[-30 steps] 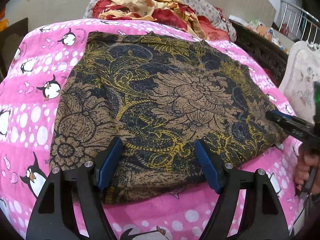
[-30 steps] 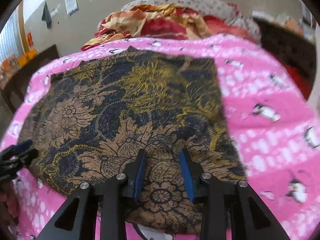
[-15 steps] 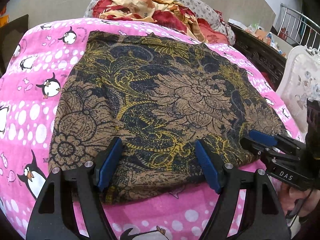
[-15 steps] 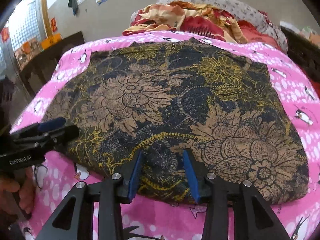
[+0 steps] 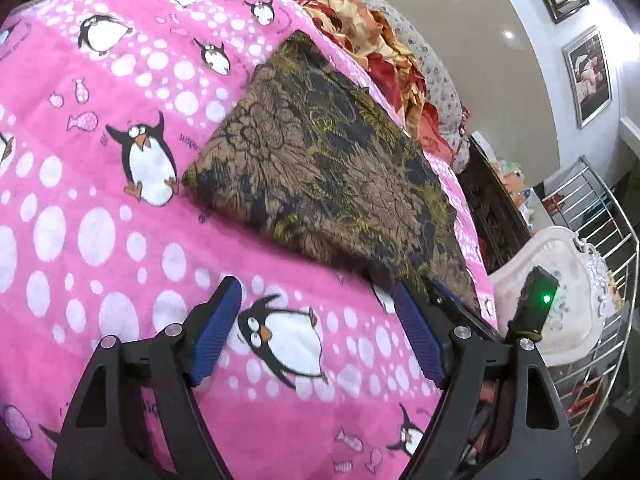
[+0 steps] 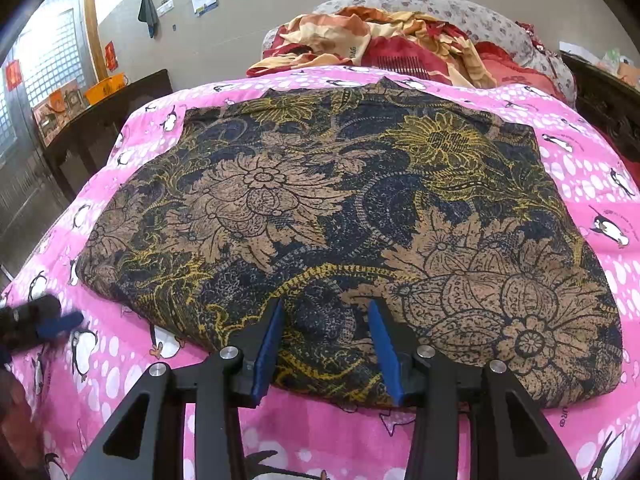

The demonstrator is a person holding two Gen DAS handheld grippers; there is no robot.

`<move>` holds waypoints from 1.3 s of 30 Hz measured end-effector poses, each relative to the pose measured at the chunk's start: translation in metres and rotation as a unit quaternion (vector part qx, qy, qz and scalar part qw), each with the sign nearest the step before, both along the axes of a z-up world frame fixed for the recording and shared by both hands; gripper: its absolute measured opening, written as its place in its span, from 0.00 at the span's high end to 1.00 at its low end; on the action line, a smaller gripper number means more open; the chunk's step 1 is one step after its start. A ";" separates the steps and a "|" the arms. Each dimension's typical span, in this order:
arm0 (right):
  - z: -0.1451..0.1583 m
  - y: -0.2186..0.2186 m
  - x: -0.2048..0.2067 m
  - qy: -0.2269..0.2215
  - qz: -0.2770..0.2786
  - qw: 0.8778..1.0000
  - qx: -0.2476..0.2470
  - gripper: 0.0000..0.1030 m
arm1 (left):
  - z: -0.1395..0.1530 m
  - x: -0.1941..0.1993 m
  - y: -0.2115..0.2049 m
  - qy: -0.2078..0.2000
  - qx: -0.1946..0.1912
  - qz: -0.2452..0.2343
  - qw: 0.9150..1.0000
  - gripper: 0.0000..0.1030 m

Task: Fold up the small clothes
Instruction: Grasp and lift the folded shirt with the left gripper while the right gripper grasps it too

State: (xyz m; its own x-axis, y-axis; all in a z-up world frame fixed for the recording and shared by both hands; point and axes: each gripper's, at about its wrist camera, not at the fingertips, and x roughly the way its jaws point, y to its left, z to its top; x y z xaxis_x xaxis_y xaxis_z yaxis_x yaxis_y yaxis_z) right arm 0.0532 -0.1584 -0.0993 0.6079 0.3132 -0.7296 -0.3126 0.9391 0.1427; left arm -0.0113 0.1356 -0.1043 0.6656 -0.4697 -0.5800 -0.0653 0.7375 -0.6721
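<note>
A folded brown, navy and yellow floral cloth (image 6: pixel 340 220) lies flat on a pink penguin blanket (image 6: pixel 320 432). My right gripper (image 6: pixel 326 312) is open, its blue pads over the cloth's near edge, nothing between them. My left gripper (image 5: pixel 316 304) is open and empty above bare pink blanket (image 5: pixel 120 240), left of the cloth (image 5: pixel 328 168). In the right wrist view the left gripper (image 6: pixel 48 326) shows blurred at the far left. In the left wrist view part of the right gripper (image 5: pixel 460 312) shows at the cloth's near right corner.
A heap of red and orange clothes (image 6: pixel 380 40) and a floral pillow (image 6: pixel 460 12) lie at the far end of the bed. A dark wooden table (image 6: pixel 100 120) stands on the left. A white chair (image 5: pixel 560 300) and a metal rack (image 5: pixel 600 240) stand on the right.
My left gripper has swung off the cloth's near edge to the left, over bare blanket. My right gripper has stayed at the cloth's near edge, slightly wider open.
</note>
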 end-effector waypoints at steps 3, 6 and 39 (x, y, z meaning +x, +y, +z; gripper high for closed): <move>0.000 0.000 0.000 0.000 0.000 1.000 0.001 0.59 | 0.003 0.015 0.001 0.005 -0.012 0.012 1.000 0.20; 0.000 0.000 0.000 0.000 0.000 1.000 0.001 0.59 | 0.000 0.030 0.016 0.008 -0.056 0.054 0.997 0.20; 0.074 0.017 0.045 0.006 0.030 0.999 0.030 0.40 | 0.067 0.031 -0.048 -0.141 0.231 0.068 0.960 0.89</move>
